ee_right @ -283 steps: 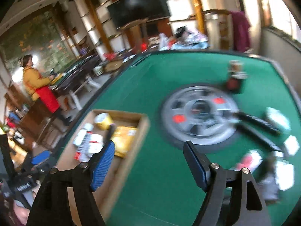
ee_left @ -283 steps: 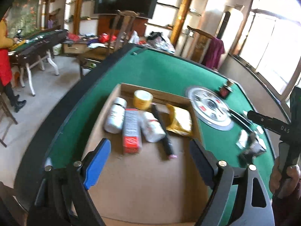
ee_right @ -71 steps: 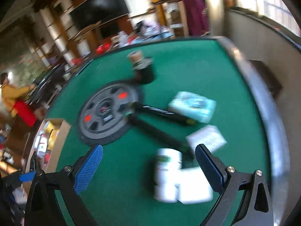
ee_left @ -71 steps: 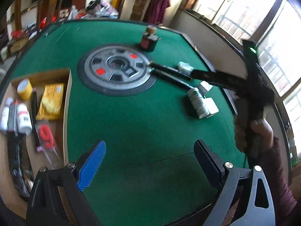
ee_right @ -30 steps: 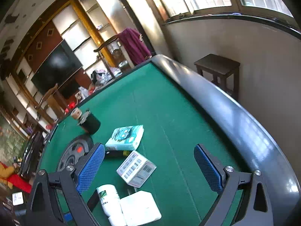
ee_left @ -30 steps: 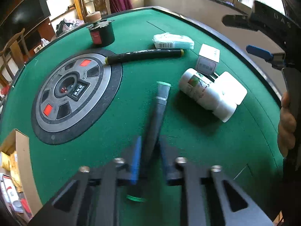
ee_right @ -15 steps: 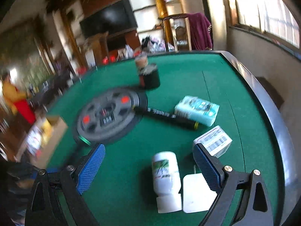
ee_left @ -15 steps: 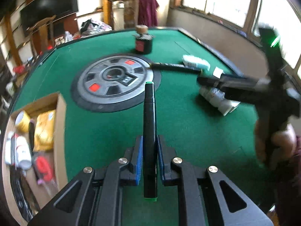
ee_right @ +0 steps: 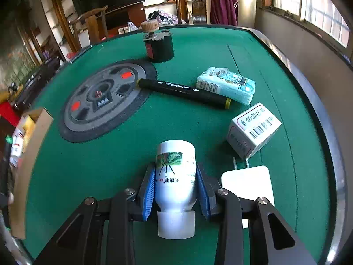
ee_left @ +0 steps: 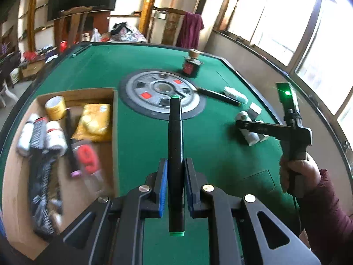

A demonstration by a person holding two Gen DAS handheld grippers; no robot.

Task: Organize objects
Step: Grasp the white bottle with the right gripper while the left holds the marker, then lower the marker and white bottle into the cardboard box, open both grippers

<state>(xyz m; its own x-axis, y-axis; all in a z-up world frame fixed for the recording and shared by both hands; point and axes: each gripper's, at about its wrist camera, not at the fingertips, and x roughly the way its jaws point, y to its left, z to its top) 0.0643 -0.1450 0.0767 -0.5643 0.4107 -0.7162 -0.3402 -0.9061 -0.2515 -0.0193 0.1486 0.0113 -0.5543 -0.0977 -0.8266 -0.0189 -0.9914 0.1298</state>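
Blurring tray (ee_left: 113, 132) contents, left gripper (ee_left: 175, 185) clamping marker (ee_left: 175, 145), right gripper (ee_right: 175, 190) closing around bottle (ee_right: 175, 176)

Black marker with green end caps (ee_left: 175, 154): clamped between blue pads, lifted clear of the green felt, long axis pointing away from the camera

White bottle with leaf-print label (ee_right: 175, 176): lying on its side on the felt, cap toward the camera, blue pads at either flank and closing on it

Second black marker, yellow cap (ee_right: 183, 90): flat on the felt, one end at the grey disc's edge, other end beside the pale blue tissue pack (ee_right: 227, 84)

Cardboard box (ee_left: 113, 132): open, on the table's left, with bottles, a yellow pouch and packets inside
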